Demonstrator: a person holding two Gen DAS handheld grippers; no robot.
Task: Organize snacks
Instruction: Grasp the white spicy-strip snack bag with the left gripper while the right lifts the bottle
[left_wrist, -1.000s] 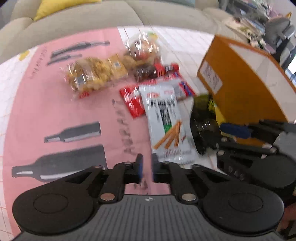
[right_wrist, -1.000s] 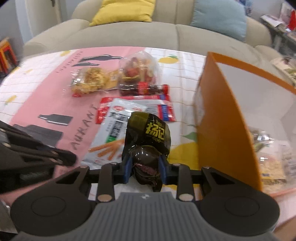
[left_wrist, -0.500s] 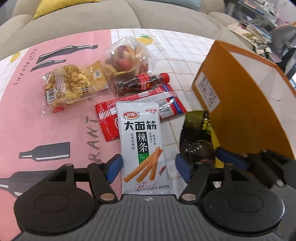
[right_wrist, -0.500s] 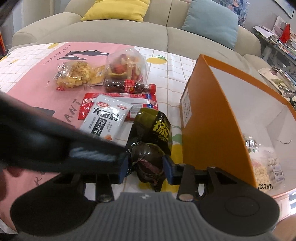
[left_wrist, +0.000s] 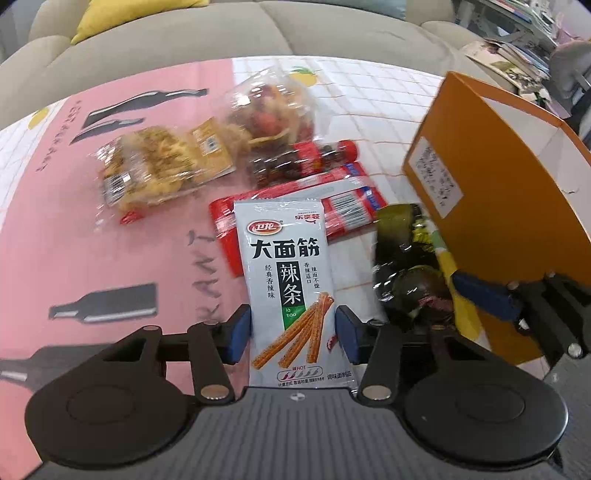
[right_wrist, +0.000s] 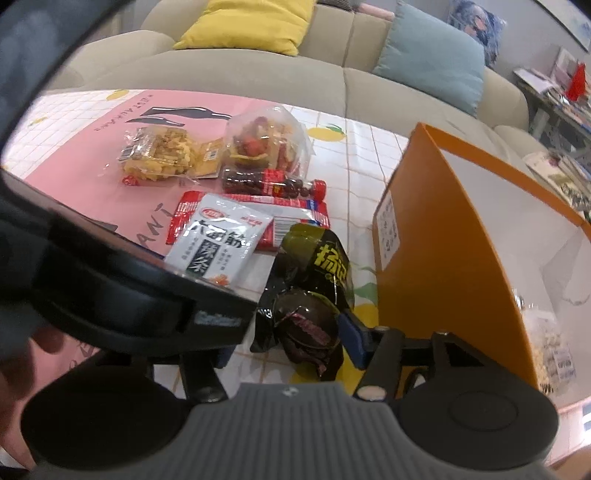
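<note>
A white spicy-strip packet (left_wrist: 291, 280) lies on the table between the open jaws of my left gripper (left_wrist: 292, 330); the pads sit just beside its edges. It also shows in the right wrist view (right_wrist: 218, 240). My right gripper (right_wrist: 291, 334) holds a dark green snack pouch (right_wrist: 314, 280), also seen in the left wrist view (left_wrist: 410, 273), beside the orange box (right_wrist: 436, 258). Its left finger is hidden behind the left gripper's body.
A red packet (left_wrist: 332, 210) lies under the white one. Behind are a red bottle (right_wrist: 273, 184), a clear bag of red snacks (right_wrist: 266, 140) and a bag of yellow crisps (right_wrist: 162, 155). The orange box holds several snack bags (right_wrist: 550, 350). A sofa stands beyond the table.
My left gripper opened and moved forward until its jaws straddle the white packet, then narrowed toward it. My right gripper kept hold of the dark pouch and shifted a little toward the box.
</note>
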